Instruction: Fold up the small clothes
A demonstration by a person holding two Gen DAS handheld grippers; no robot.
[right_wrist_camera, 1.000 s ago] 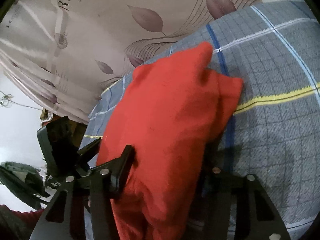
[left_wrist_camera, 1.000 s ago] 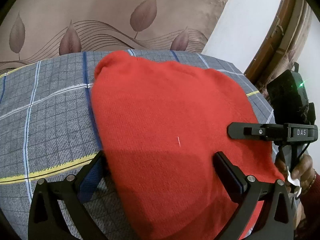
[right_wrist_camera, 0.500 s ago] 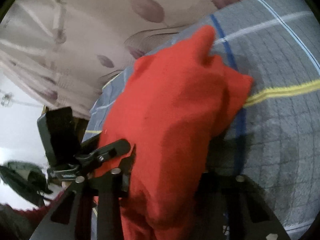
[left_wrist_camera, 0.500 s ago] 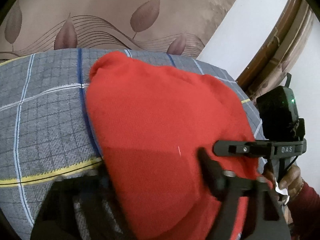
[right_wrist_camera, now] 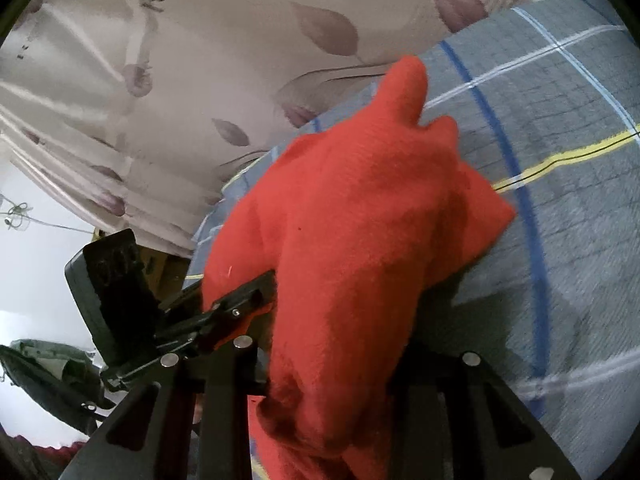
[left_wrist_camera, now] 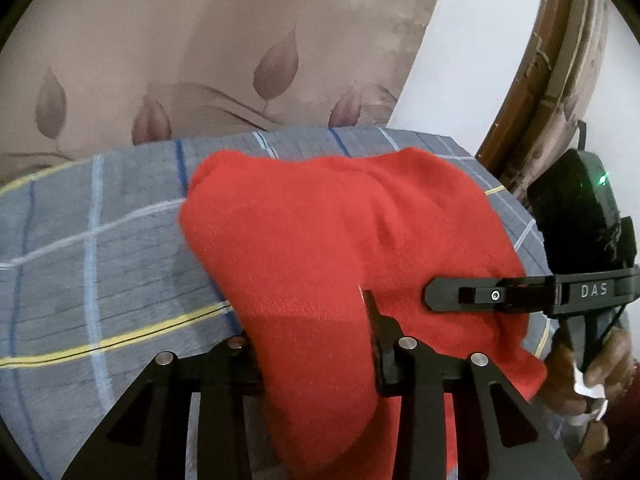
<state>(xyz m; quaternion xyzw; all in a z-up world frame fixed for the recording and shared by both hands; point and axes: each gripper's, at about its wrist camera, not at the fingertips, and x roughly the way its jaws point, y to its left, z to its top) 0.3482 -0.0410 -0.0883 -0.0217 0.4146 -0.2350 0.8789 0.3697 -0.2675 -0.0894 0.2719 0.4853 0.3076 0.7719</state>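
Observation:
A red knitted garment (left_wrist_camera: 340, 232) (right_wrist_camera: 360, 200) lies on a grey checked bedsheet (left_wrist_camera: 100, 260) (right_wrist_camera: 560, 120), its near edge lifted and bunched. My left gripper (left_wrist_camera: 312, 328) is closing, and a thick fold of the near left edge is pinched between its jaws. One finger of my right gripper (left_wrist_camera: 480, 295) reaches in from the right over the cloth. In the right wrist view my right gripper (right_wrist_camera: 332, 360) is also closing, with the near right edge gathered between its jaws. The cloth hides its right finger. The left gripper's finger (right_wrist_camera: 248, 300) bites the cloth at the left.
A beige curtain with a leaf print (left_wrist_camera: 200, 60) (right_wrist_camera: 200, 40) hangs behind the bed. A white wall (left_wrist_camera: 460, 60) and a wooden frame (left_wrist_camera: 540, 80) stand at the right. A person's hand (left_wrist_camera: 600, 360) holds the right gripper. Something dark green (right_wrist_camera: 40, 380) lies beyond the bed's left side.
Both pairs of jaws have narrowed onto the garment's near edge. That edge has come up off the sheet and bunched, and the cloth now slopes up toward both cameras.

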